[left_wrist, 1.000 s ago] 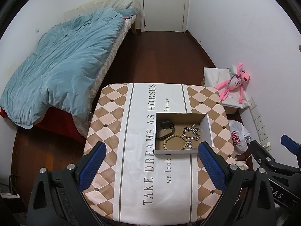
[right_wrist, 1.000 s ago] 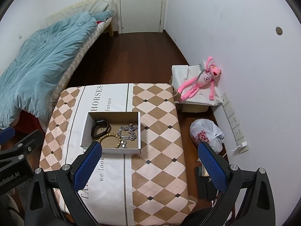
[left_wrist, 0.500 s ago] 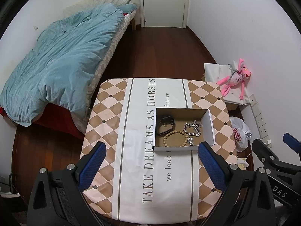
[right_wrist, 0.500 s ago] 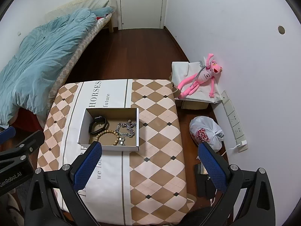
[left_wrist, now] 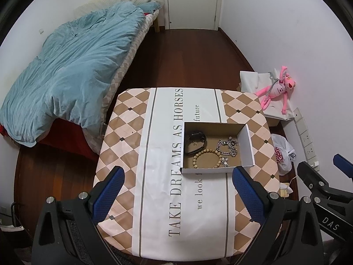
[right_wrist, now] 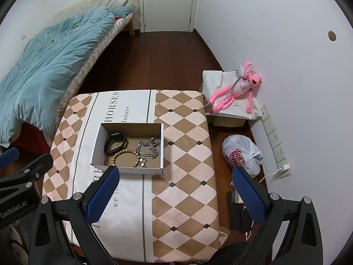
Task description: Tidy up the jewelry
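Checked tablecloth (left_wrist: 136,137) carries an open white cardboard box (left_wrist: 246,148) holding a tan wooden bead bracelet (left_wrist: 207,159), black strap (left_wrist: 195,142) and silver chain (left_wrist: 228,148) — light, limp, probably snag-prone; pinch one strand. Left gripper (left_wrist: 177,195) and right gripper (right_wrist: 176,195) hover wide apart — empty.

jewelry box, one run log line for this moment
left gripper open, empty | right gripper open, empty | box on table | inside: black band, bead bracelet, silver chain
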A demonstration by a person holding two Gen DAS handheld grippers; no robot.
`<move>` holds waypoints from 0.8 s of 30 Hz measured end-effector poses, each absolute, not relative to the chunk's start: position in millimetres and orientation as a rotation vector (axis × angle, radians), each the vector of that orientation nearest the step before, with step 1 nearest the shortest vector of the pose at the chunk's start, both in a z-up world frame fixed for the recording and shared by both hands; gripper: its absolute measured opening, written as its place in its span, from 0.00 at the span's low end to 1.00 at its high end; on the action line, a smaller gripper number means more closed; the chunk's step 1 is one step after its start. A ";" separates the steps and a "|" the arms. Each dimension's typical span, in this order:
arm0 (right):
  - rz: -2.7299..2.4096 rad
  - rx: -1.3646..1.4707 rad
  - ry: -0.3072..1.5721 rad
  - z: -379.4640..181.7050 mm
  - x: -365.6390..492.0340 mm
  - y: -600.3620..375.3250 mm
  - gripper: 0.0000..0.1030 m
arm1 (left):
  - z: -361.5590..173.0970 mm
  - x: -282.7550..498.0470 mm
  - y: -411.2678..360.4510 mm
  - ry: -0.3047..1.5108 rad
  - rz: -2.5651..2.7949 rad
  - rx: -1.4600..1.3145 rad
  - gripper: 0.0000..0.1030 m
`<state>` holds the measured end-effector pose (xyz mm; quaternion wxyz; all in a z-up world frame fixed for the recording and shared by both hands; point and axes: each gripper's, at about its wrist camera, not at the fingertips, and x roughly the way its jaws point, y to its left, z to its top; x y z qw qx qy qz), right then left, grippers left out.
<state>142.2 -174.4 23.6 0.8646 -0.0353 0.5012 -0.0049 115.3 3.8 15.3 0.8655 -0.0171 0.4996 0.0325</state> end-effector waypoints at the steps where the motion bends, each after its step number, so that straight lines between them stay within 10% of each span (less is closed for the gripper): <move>1: -0.012 -0.076 1.049 23.9 142.1 -174.0 1.00 | 15.3 114.4 4.4 1.045 0.071 -0.034 0.97; 24: -0.007 -0.072 1.048 25.8 142.8 -173.9 1.00 | 13.9 110.4 3.7 1.041 0.066 -0.028 0.97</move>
